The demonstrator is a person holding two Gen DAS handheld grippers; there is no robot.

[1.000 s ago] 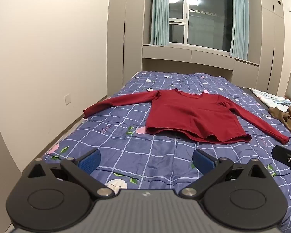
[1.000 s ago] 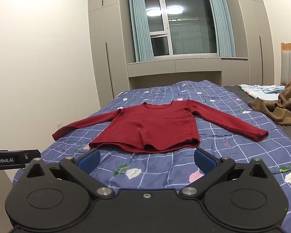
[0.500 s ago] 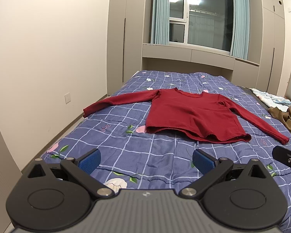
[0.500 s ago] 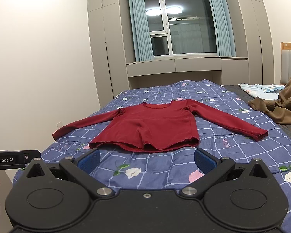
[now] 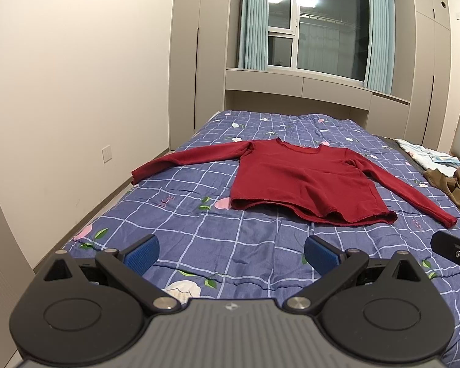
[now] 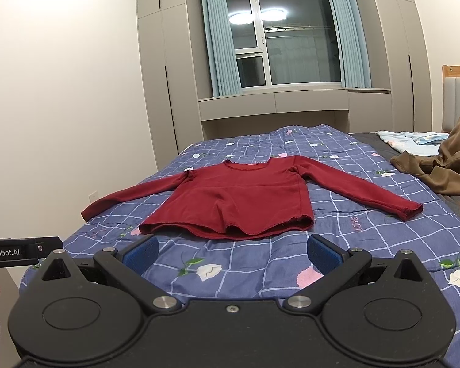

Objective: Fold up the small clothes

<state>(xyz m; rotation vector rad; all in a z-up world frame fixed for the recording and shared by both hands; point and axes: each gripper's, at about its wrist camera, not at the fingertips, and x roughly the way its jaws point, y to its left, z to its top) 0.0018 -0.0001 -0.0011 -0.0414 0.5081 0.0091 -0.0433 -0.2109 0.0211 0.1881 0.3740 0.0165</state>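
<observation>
Bedding first: the bed wears a blue checked quilt with printed flowers, and nearly all of it is in view. Spread flat across its middle lies the red long-sleeved top, front up, neckline toward the window edge, hem toward the near edge, both sleeves stretched out toward the two side edges. A brown garment and a pale blue cloth are heaped near the headboard-side edge, well apart from the top.

Folding has not begun. The hem looks rippled and slightly lifted, so a pinch taken there could catch only the upper layer, and the fold would then drag the body askew. The quilt is soft and loose; a gripper coming down too deep might nip the quilt along with the sleeve cuff and pull both. With the sleeves so wide apart, uneven pulls would likely leave a lopsided fold.

The left gripper hovers above the near edge, level, pointing along the bed toward the hem, its blue pads spread wide and holding nothing. The right gripper hangs beside it in the same pose, likewise wide apart and empty.
</observation>
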